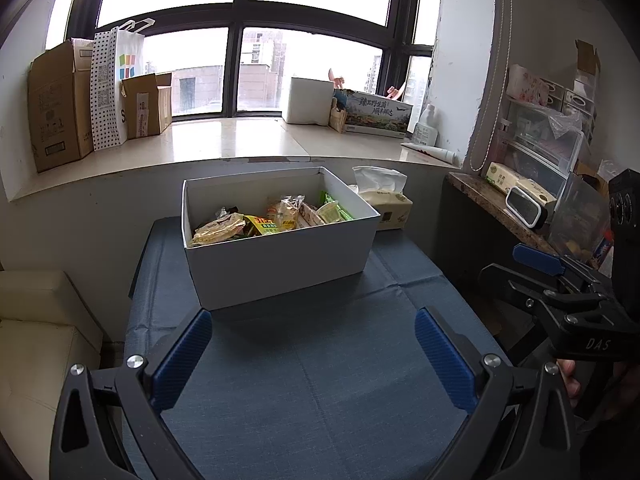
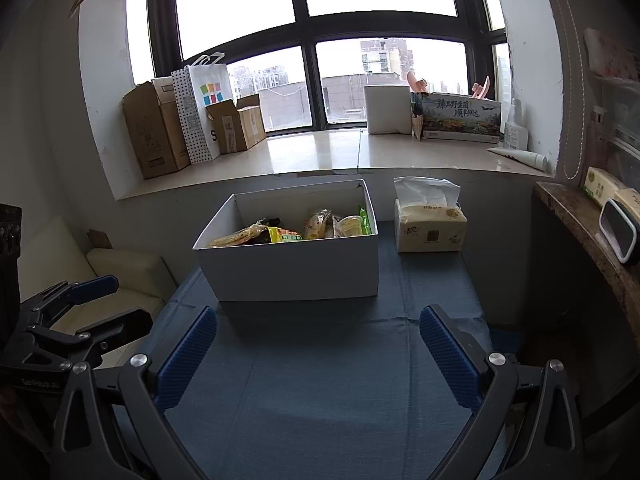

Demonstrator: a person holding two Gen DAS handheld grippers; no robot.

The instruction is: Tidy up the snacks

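A white open box (image 1: 280,264) stands on the blue-clothed table (image 1: 320,380), holding several wrapped snacks (image 1: 256,224). It also shows in the right wrist view (image 2: 296,268) with the snacks (image 2: 296,230) inside. My left gripper (image 1: 314,336) is open and empty, a little in front of the box, above the cloth. My right gripper (image 2: 318,334) is open and empty, also just in front of the box. The right gripper shows at the right of the left wrist view (image 1: 560,280), and the left gripper at the left of the right wrist view (image 2: 80,304).
A tissue pack (image 2: 430,224) sits right of the box. The window sill (image 2: 320,156) behind holds cardboard boxes (image 2: 156,132), a paper bag (image 2: 204,108) and a printed carton (image 2: 460,118). A cluttered side shelf (image 1: 520,208) is at the right, a cream seat (image 1: 44,320) at the left.
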